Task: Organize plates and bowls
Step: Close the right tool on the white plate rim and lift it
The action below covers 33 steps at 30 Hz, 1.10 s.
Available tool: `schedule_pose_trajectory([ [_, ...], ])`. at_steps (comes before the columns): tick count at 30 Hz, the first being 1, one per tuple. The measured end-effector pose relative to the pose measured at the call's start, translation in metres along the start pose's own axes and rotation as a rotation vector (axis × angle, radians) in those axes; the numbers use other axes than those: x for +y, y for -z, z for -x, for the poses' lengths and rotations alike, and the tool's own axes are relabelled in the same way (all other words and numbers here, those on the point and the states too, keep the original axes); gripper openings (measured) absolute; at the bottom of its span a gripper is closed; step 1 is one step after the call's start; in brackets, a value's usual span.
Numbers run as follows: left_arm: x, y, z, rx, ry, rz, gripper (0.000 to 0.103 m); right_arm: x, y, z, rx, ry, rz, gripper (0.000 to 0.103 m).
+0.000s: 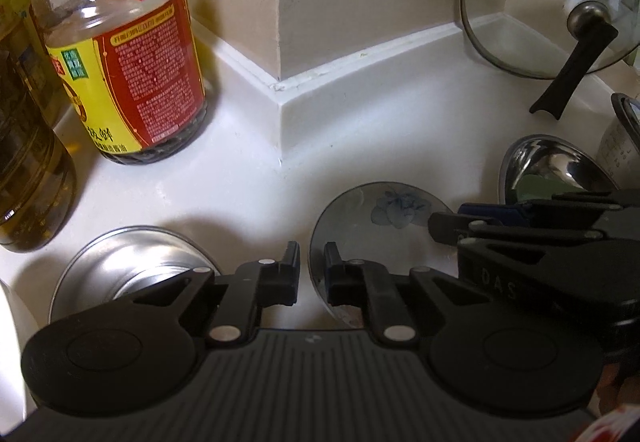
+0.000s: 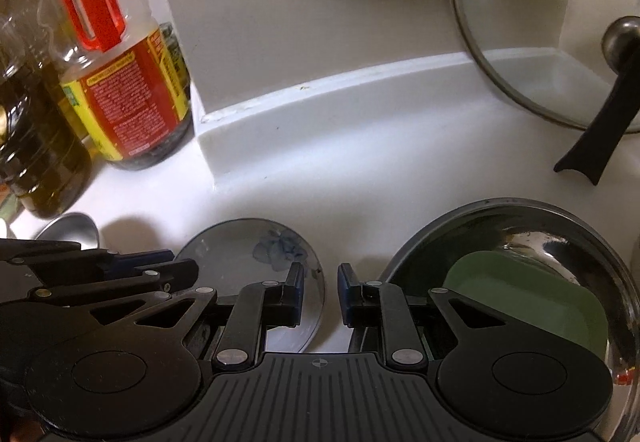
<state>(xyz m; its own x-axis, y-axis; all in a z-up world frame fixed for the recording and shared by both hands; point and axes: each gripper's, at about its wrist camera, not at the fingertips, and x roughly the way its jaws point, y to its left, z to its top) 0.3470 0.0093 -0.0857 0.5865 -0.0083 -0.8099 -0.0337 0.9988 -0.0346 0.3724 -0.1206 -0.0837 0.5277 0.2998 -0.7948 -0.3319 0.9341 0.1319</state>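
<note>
At the far left stand an oil bottle [image 1: 28, 146] and a soy sauce bottle [image 1: 128, 58] on the white counter [image 1: 248, 178], clear of the work area.

Next rightward, a small steel bowl [image 1: 120, 274] sits upright on the counter, just beside the left finger of the left gripper [image 1: 312, 270]. The left gripper is released: its jaws stand a narrow gap apart and nothing lies between them.

The flower-patterned plate [image 1: 380, 210] lies flat directly ahead of and slightly right of the left gripper. It is round, so no long axis constrains the approach; any rim point serves. The right gripper [image 2: 320, 294] is also released and empty. From its wrist view the same plate [image 2: 248, 254] lies ahead and left of its jaws, its near rim under the left finger.

Further right, a large steel bowl [image 2: 560, 254] holds a green tray [image 2: 520, 294]. A glass lid [image 2: 528, 38] leans against the wall behind.

Judgement: both grippers are near the plate; the left gripper is better aligned to its rim.
</note>
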Motion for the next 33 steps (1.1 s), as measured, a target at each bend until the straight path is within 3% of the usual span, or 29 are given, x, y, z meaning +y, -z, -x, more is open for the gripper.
schedule_pose_trajectory([
  [7, -0.003, 0.001, -0.001, -0.007, -0.006, -0.018, 0.011, -0.004, -0.002, -0.006, 0.057, -0.045, -0.011, 0.011],
  [33, -0.004, -0.011, 0.021, -0.078, 0.005, -0.008, 0.009, -0.012, 0.004, 0.025, -0.076, -0.073, -0.118, 0.007],
])
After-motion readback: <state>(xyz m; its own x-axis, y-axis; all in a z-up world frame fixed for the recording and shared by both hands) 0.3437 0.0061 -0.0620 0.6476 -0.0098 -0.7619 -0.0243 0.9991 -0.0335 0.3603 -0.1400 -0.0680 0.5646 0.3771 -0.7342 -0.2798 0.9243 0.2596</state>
